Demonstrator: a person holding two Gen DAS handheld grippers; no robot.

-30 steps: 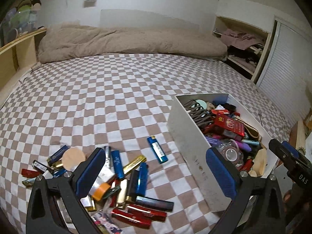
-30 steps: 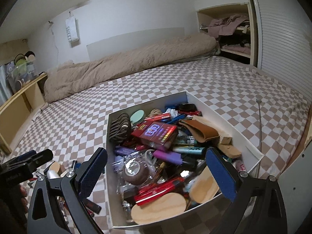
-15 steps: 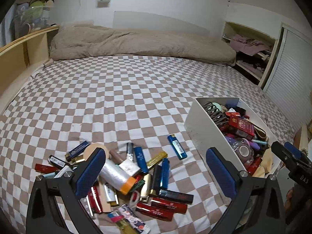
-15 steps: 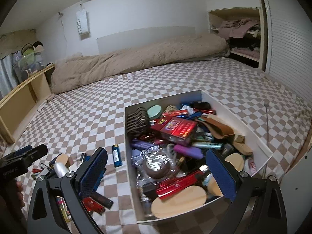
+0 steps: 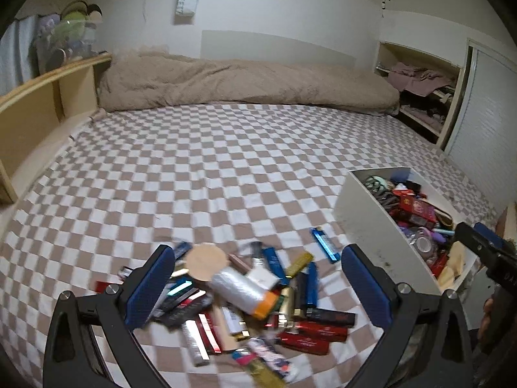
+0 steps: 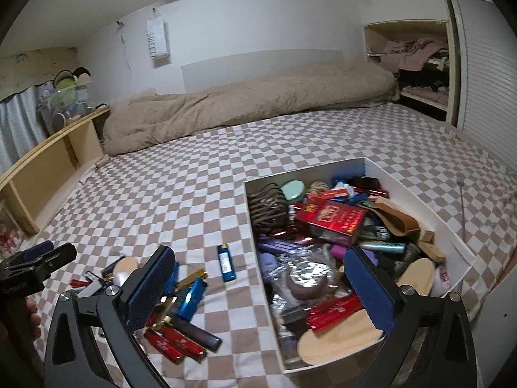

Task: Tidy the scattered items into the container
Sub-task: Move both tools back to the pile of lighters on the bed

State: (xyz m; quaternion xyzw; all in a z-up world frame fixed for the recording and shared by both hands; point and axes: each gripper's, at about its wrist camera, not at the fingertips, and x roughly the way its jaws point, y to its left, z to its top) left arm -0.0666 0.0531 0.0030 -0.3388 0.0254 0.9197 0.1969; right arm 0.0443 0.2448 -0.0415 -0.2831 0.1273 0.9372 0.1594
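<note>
A heap of scattered lighters, small boxes and a clear roll with an orange end [image 5: 240, 289] lies on the checkered bed, with a round tan disc [image 5: 205, 261] at its far side. My left gripper [image 5: 258, 286] hangs open above this heap, holding nothing. One blue lighter [image 6: 226, 262] lies apart, between the heap and the white container [image 6: 452, 226], which is crammed with items such as a red box [image 6: 332, 218]. My right gripper [image 6: 258, 287] is open and empty over the container's left wall. The same container [image 5: 365, 223] shows at the right of the left wrist view.
A beige duvet [image 5: 245, 84] runs along the far edge of the bed. A wooden shelf unit [image 5: 42, 103] borders the left side, and a closet with clothes [image 5: 420, 90] stands at the right. Open checkered sheet [image 5: 210, 168] stretches beyond the heap.
Both grippers have drawn back and shifted left. The heap now sits centred between the left fingers, and the container has slid right in both views. Nothing was picked up.
</note>
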